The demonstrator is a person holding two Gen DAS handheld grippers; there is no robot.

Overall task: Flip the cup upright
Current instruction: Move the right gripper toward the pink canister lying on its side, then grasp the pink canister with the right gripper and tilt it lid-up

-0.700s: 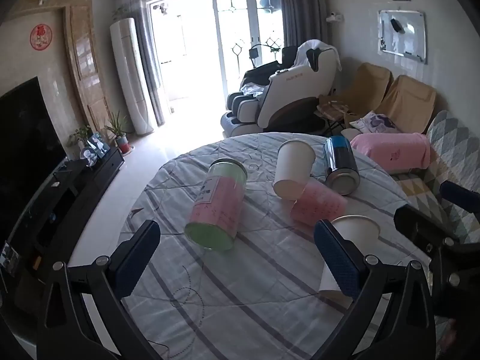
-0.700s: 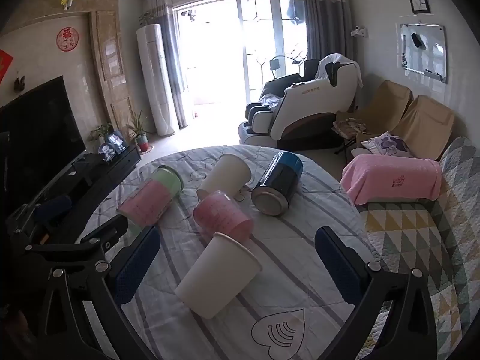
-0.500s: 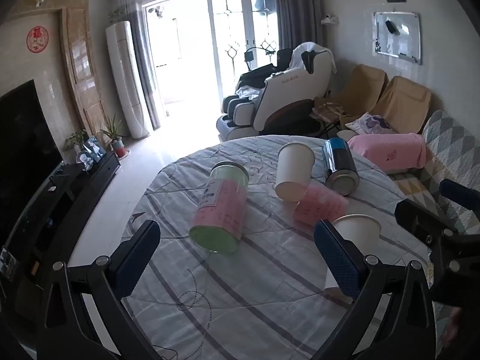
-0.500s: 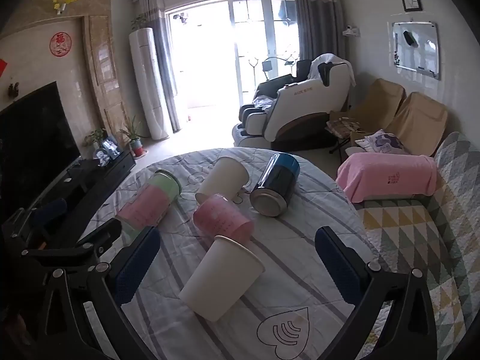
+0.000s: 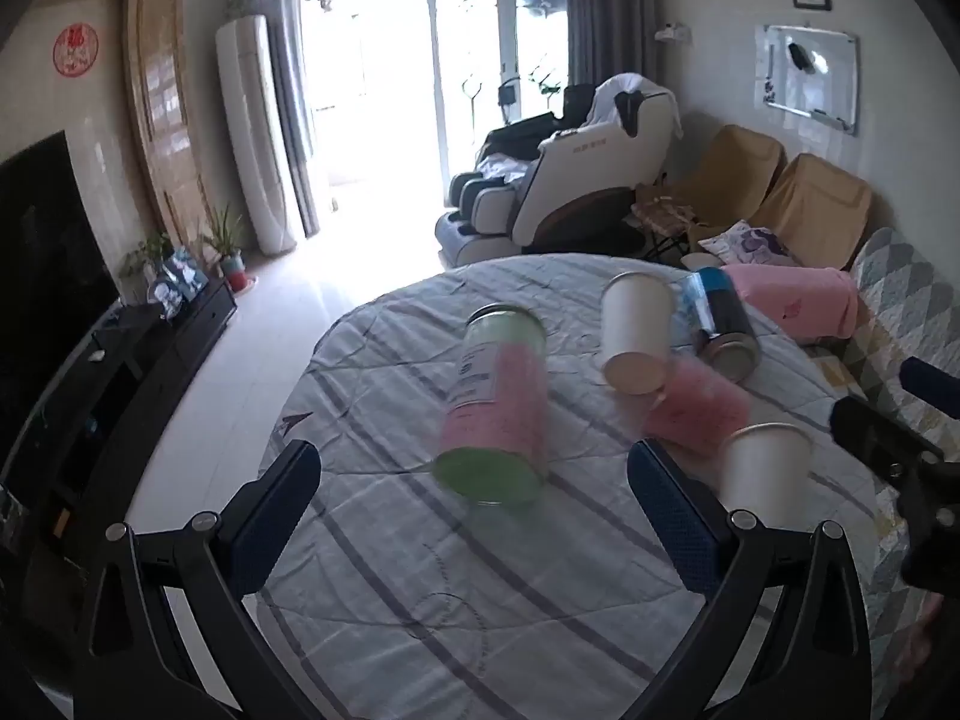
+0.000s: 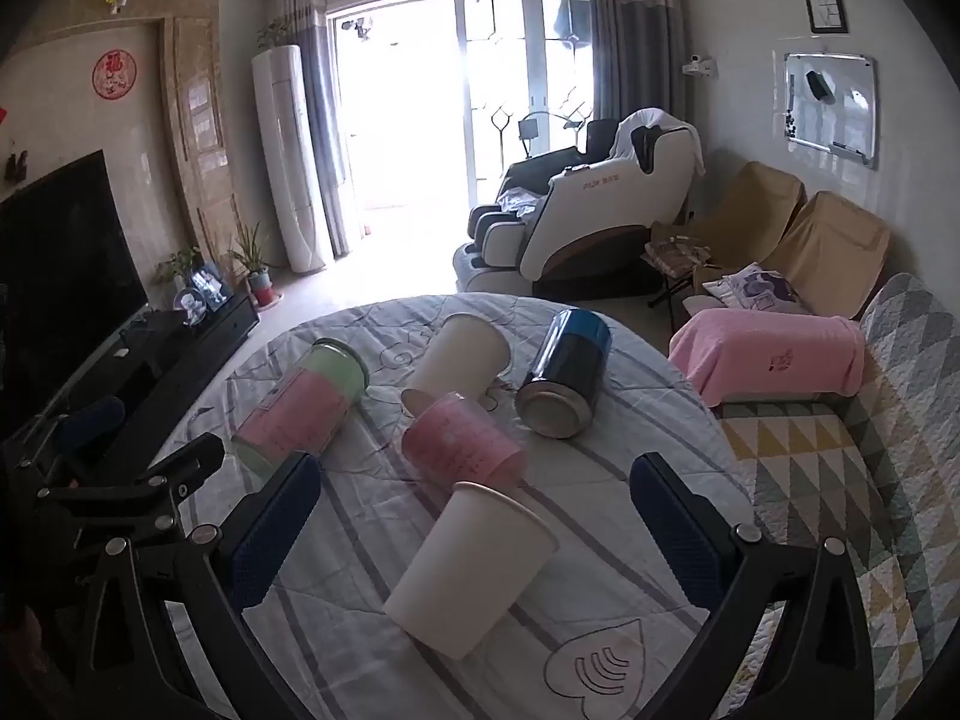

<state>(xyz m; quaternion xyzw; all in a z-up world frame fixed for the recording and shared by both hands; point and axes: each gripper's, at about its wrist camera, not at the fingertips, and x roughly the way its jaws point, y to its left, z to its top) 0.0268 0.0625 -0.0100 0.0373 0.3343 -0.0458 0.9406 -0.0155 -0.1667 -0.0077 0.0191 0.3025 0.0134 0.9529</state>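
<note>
Both grippers open, holding nothing: left gripper (image 5: 474, 516), right gripper (image 6: 474, 516). Five containers lie on their sides on the striped-cloth round table (image 6: 630, 438). Nearest white paper cup (image 6: 468, 570) sits between the right jaws, mouth facing away. Since 0.7 s ago both views shifted only slightly; cup sits a bit lower in the right frame, so probably still the approach, no contact yet. Tall pink-and-green can (image 5: 495, 408) lies ahead of the left gripper
</note>
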